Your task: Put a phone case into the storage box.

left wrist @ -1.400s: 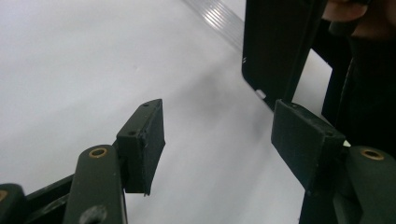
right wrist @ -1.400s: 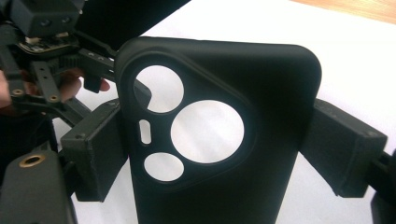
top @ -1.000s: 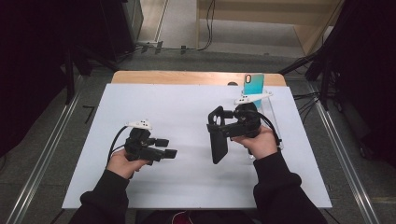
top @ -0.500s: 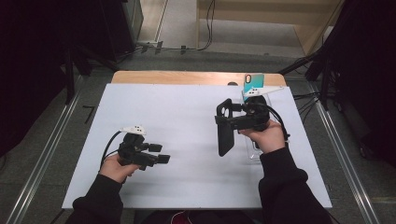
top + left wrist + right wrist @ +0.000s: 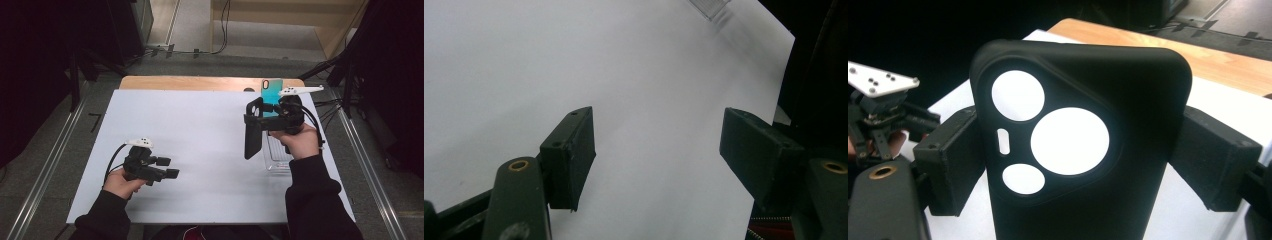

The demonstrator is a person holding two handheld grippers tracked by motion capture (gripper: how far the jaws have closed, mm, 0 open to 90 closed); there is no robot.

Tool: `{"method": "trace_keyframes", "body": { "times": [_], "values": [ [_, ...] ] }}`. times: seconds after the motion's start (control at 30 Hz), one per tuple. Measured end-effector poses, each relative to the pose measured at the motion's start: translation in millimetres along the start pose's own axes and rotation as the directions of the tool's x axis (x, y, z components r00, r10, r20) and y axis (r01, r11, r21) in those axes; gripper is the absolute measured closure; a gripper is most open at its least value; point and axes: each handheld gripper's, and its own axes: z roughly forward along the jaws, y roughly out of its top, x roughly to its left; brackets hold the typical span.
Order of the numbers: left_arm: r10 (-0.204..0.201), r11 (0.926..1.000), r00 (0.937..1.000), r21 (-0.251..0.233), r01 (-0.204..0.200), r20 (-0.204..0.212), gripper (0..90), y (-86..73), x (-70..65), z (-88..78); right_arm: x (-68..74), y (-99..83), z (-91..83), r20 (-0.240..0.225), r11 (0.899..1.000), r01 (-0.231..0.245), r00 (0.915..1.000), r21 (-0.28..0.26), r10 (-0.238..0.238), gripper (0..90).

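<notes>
Right gripper (image 5: 254, 116) is clamping a black phone case (image 5: 252, 136) by its two long edges near the camera-cutout end, case hanging above the white table (image 5: 200, 130) at right-center of the high view. In the right gripper view the pads are pressing both sides of the case (image 5: 1083, 145), jaws partly closed on it. Left gripper (image 5: 167, 167) is sitting at lower left of the high view, jaws wide apart, holding nothing; the left gripper view is showing bare table between them.

Risks: the grip is sitting at one end only, so the long free end is likely swinging or twisting out if the hand jerks. The soft case could be bowing under the squeeze and popping free. A clear tray (image 5: 277, 157) and a teal phone (image 5: 272, 95) are lying just beside it, so the dangling end could be knocking them.
</notes>
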Motion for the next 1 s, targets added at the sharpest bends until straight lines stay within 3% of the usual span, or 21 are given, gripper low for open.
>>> {"method": "trace_keyframes", "body": {
  "times": [0.33,0.63,0.7,0.87,1.0],
  "values": [
    [-0.001,1.0,1.0,0.004,0.001,-0.009,31.0,-5.0,1.9,-3.5,-11.1,1.3,-19.4,0.058,0.999,-0.022,0.998,-0.039,0.024,12.5],
    [0.0,1.0,0.9999,0.005,0.0,-0.011,31.0,-5.3,1.3,-5.0,-21.1,0.0,-32.2,0.125,0.997,-0.04,0.9909,-0.065,0.048,12.6],
    [0.0,1.0,1.0,0.007,0.0,-0.009,31.1,-5.5,1.5,-4.7,-22.6,-0.6,-33.5,0.162,0.997,-0.034,0.9858,-0.066,0.045,12.5],
    [-0.007,1.0,0.9999,0.007,0.007,-0.014,31.0,-6.7,2.6,-5.7,-28.5,-2.0,-36.5,0.202,0.996,-0.047,0.9774,-0.08,0.063,12.5],
    [-0.015,0.9999,0.9997,-0.002,0.015,-0.021,31.1,-8.6,2.3,-8.1,-36.7,1.3,-37.9,0.247,0.994,-0.064,0.9653,-0.09,0.084,12.5]
  ]
}}
